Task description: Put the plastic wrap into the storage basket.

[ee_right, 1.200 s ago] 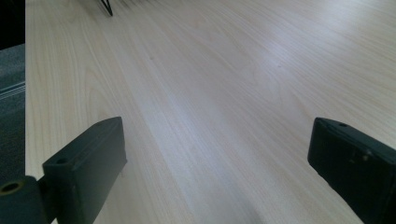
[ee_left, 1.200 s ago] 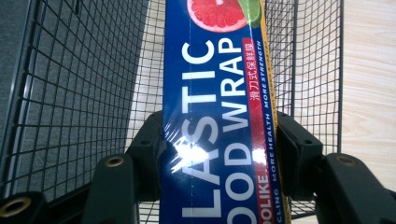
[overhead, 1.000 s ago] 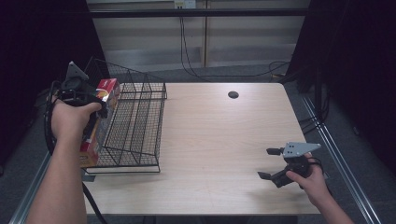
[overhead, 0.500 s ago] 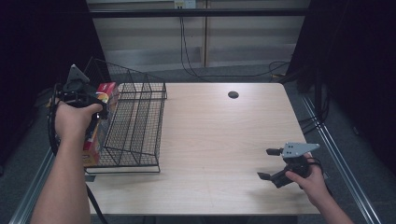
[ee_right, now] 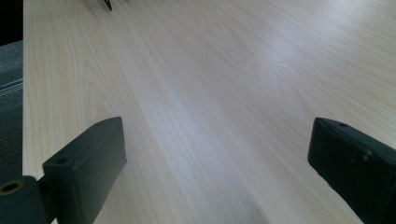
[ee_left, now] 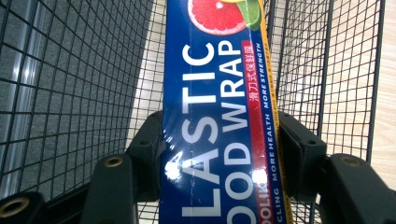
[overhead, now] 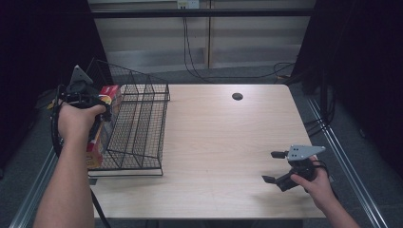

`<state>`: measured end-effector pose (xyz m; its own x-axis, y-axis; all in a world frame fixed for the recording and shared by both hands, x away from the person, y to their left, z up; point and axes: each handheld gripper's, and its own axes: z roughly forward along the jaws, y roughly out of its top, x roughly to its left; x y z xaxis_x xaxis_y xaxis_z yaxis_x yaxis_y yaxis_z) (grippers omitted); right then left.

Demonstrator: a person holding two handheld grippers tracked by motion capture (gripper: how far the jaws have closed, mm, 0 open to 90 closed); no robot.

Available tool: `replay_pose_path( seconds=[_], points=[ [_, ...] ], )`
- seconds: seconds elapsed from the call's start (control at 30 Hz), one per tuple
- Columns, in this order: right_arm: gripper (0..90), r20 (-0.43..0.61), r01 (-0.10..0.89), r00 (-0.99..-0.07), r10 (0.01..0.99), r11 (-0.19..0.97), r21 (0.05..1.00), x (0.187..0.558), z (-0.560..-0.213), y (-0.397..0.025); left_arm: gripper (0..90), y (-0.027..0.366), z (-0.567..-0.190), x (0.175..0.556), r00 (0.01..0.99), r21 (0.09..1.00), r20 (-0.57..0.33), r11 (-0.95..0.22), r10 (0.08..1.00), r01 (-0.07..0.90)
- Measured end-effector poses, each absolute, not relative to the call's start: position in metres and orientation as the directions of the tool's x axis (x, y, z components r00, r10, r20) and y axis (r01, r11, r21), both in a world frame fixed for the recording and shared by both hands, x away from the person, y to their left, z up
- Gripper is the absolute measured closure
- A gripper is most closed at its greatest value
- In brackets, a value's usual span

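A long plastic food wrap box (ee_left: 210,93), blue with white letters and a grapefruit picture, sits clamped between the black jaws of my left gripper (ee_left: 219,135). From above, the box (overhead: 97,142) stands steeply tilted in the leftmost section of a black wire rack (overhead: 142,123), where my left gripper (overhead: 97,107) holds it near its upper end. My right gripper (overhead: 274,167) rests low over the table's front right, open, with nothing but bare wood between its jaws (ee_right: 219,140).
The wire rack takes up the left side of the light wooden table (overhead: 228,133). A small dark round hole (overhead: 237,96) lies near the far edge. Cables run along the floor behind the table.
The left hand and the box have sunk a little lower in the rack. The right gripper has shifted very slightly to the left.
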<state>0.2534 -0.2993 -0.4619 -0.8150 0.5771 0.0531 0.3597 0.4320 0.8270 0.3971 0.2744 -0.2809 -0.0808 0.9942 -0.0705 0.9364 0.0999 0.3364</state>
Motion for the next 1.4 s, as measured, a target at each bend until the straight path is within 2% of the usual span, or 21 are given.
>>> replay_pose_path(
  seconds=[1.17,1.4],
  points=[
    [4.1,0.058,0.362,-0.815,0.576,0.429,0.828,0.254,-0.462,-0.3,41.7,0.276,-0.283,0.407,-0.076,0.325,-0.068,0.094,0.995,0.941],
    [4.1,0.06,0.362,-0.817,0.573,0.43,0.827,0.254,-0.462,-0.299,39.9,0.278,-0.278,0.407,-0.096,0.36,-0.075,0.116,0.993,0.926]
  ],
)
